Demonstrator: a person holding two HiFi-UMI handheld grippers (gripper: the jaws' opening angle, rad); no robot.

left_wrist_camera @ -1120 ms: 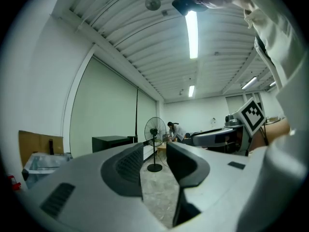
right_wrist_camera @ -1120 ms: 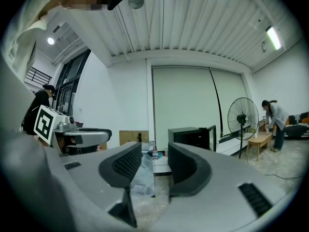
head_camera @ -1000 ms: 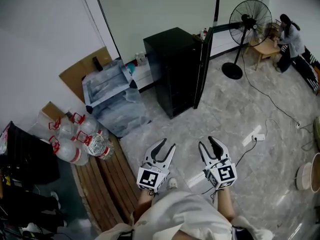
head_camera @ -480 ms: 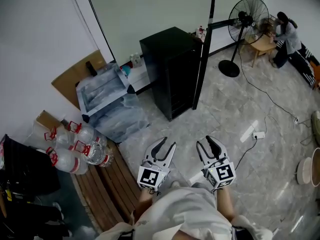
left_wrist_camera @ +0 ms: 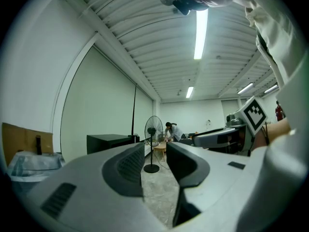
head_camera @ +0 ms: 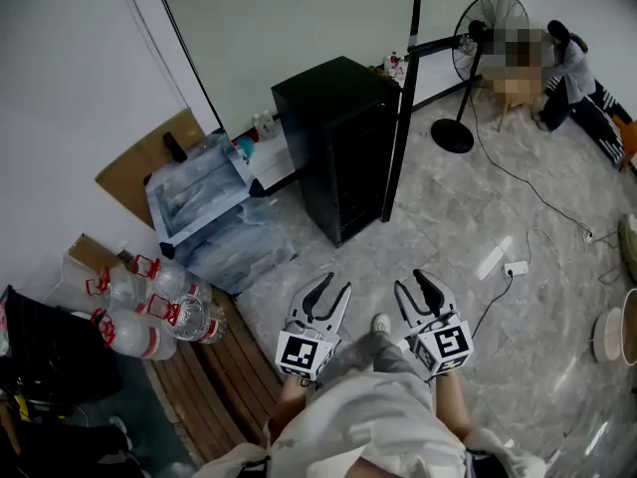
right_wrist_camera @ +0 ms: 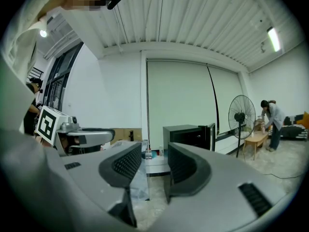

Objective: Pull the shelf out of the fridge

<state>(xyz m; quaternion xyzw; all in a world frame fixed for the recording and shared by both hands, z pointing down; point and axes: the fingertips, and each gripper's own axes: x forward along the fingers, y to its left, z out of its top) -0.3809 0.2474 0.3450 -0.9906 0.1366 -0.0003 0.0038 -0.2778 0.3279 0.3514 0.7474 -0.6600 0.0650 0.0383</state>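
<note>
A small black fridge (head_camera: pixel 333 132) stands by the far wall with its door (head_camera: pixel 396 127) swung open and seen edge-on. Its inside is dark, and I cannot make out a shelf. Both grippers are held low in front of the person's body, well short of the fridge, pointing toward it. The left gripper (head_camera: pixel 333 287) is shut and holds nothing. To its right, the right gripper (head_camera: pixel 413 281) has its jaws close together, also with nothing between them. The left gripper view shows the fridge (left_wrist_camera: pixel 108 141) far off at the left. In the right gripper view the fridge (right_wrist_camera: pixel 186 134) stands straight ahead.
A plastic-wrapped box (head_camera: pixel 199 192) and cardboard (head_camera: pixel 149 162) lie left of the fridge. Water bottles (head_camera: pixel 159 297) sit by a wooden bench (head_camera: pixel 214 366). A standing fan (head_camera: pixel 478 38), a person at a small table (head_camera: pixel 572 68) and a power strip with cable (head_camera: pixel 513 267) are at the right.
The person has stepped toward the fridge, carrying both grippers forward. A foot now shows between the grippers. The jaws look the same.
</note>
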